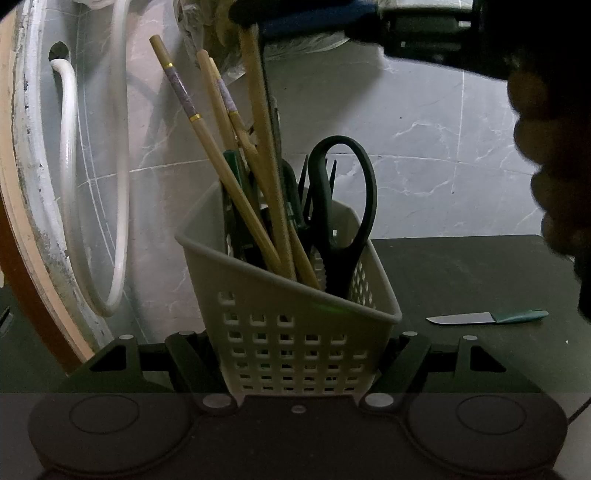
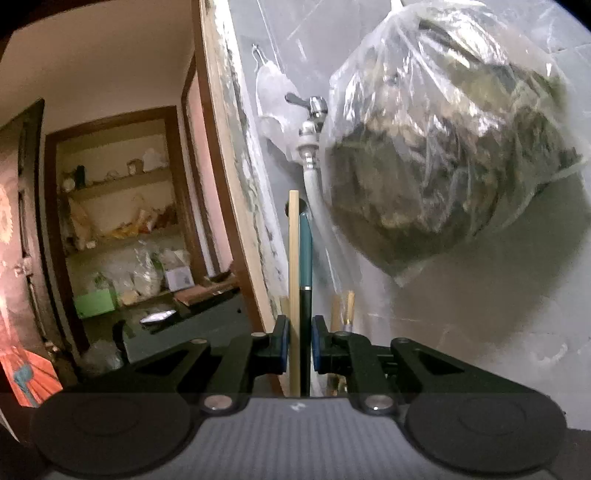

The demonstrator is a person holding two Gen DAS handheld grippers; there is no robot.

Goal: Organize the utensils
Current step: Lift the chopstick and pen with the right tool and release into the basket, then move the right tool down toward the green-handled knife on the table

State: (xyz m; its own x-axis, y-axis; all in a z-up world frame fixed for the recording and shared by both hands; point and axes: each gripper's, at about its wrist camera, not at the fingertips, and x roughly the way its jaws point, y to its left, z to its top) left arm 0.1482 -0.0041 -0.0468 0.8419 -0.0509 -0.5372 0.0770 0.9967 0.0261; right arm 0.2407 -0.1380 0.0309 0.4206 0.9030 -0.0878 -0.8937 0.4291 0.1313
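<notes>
A white perforated utensil basket (image 1: pixel 295 332) stands on the dark table (image 1: pixel 480 273), and my left gripper (image 1: pixel 297 341) is shut on its lower sides. Black scissors (image 1: pixel 343 206), banded wooden chopsticks (image 1: pixel 184 96) and dark utensils stand in it. Above the basket my right gripper (image 1: pixel 258 18) comes in from the right, a hand (image 1: pixel 546 147) behind it. In the right wrist view this gripper (image 2: pixel 300 343) is shut on an upright plain chopstick (image 2: pixel 294 266) and a teal and black stick-like utensil (image 2: pixel 305 266). The chopstick's (image 1: pixel 258 110) lower end reaches into the basket. A teal-handled knife (image 1: pixel 484 317) lies on the table at the right.
A marble-tiled wall (image 1: pixel 424 147) rises behind the basket, with a looped white hose (image 1: pixel 118 184) to the left. A tap (image 2: pixel 314 110) and a hanging clear plastic bag (image 2: pixel 443 147) are on that wall. A wooden door frame (image 2: pixel 218 184) and cluttered shelves (image 2: pixel 122 221) lie to the left.
</notes>
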